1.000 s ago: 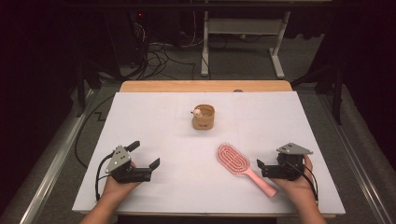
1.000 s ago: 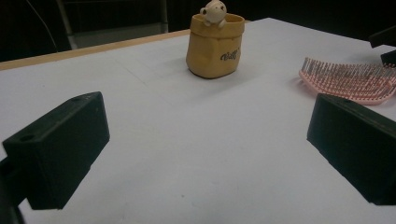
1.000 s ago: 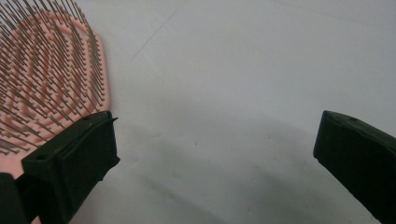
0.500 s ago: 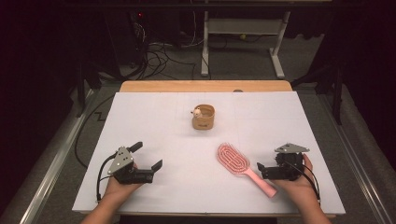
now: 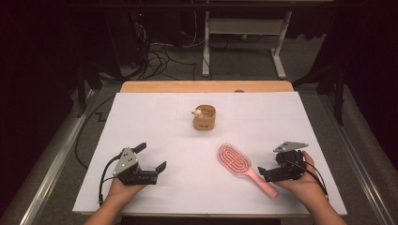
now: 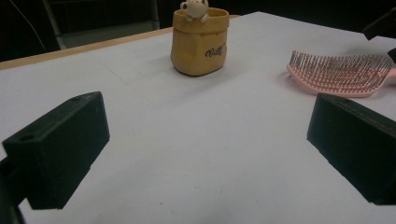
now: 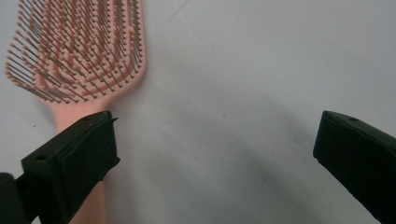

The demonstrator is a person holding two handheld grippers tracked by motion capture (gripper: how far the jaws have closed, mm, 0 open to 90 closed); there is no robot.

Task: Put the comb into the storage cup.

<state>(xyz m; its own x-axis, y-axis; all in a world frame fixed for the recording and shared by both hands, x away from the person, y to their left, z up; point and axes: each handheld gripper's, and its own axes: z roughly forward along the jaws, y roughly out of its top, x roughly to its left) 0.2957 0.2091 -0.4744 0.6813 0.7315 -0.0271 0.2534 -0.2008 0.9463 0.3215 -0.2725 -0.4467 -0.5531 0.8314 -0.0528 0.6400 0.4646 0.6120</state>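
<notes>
- While both grippers rest wide open on the white table (image 5: 155, 112), the right gripper (image 5: 271, 169) sits beside the pink hairbrush (image 5: 237, 161).
- Left gripper (image 5: 151, 161) waits near the front-left corner.
- Cables cross the dark floor (image 5: 164, 51) behind.

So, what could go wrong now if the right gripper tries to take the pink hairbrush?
1. The right gripper is open, but the brush handle lies under one jaw, not between both. Closing now would probably miss it or push it sideways.
2. The pink hairbrush lies flat on the white table with bristles up, so the thin handle may slip from the jaws.
3. The small tan cup stands upright beyond the brush; a wide swing might knock it over.
</notes>
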